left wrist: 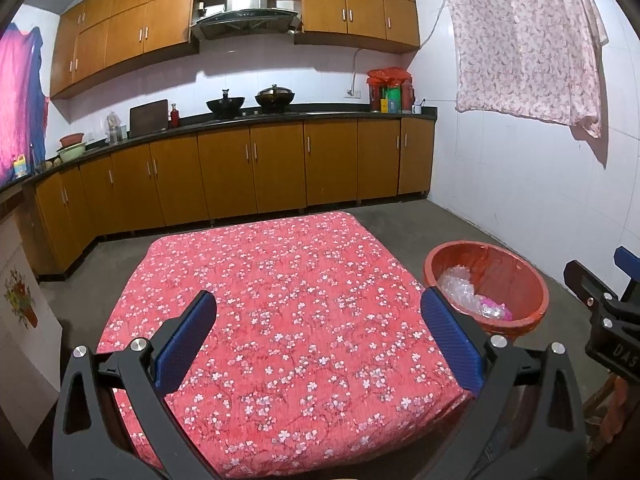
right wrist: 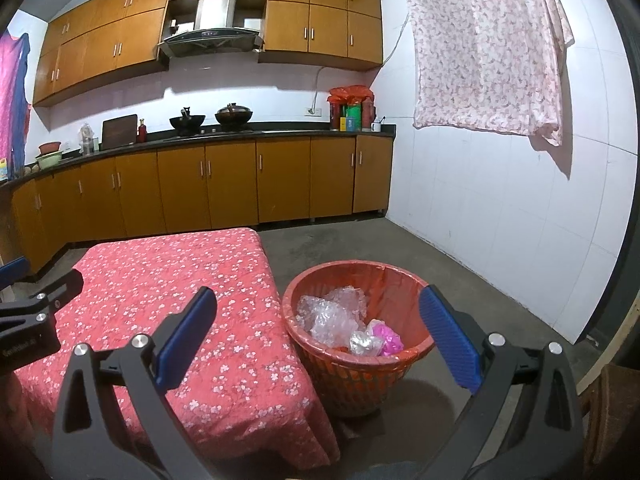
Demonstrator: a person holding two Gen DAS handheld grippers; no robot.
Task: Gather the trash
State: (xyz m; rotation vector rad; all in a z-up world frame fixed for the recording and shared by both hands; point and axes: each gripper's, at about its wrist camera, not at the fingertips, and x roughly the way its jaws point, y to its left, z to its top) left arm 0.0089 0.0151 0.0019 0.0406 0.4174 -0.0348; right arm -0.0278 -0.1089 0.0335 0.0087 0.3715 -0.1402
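A red basket (right wrist: 352, 376) lined with a red bag stands on the floor right of the table. It also shows in the left wrist view (left wrist: 532, 280). Inside lie clear bubble wrap (right wrist: 328, 312), a crumpled silver piece (right wrist: 365, 342) and a pink wrapper (right wrist: 387, 338). My left gripper (left wrist: 318, 326) is open and empty above the table's red floral cloth (left wrist: 288, 300). My right gripper (right wrist: 318, 326) is open and empty, held above the gap between table and basket. The table (right wrist: 180, 288) shows no loose items on it.
Brown kitchen cabinets (left wrist: 248, 168) and a dark counter with woks (left wrist: 250, 102) run along the back wall. A floral cloth (left wrist: 528, 40) hangs on the white right wall. Grey concrete floor (right wrist: 460, 264) lies around the basket. A wooden chair part (left wrist: 612, 408) is at the lower right.
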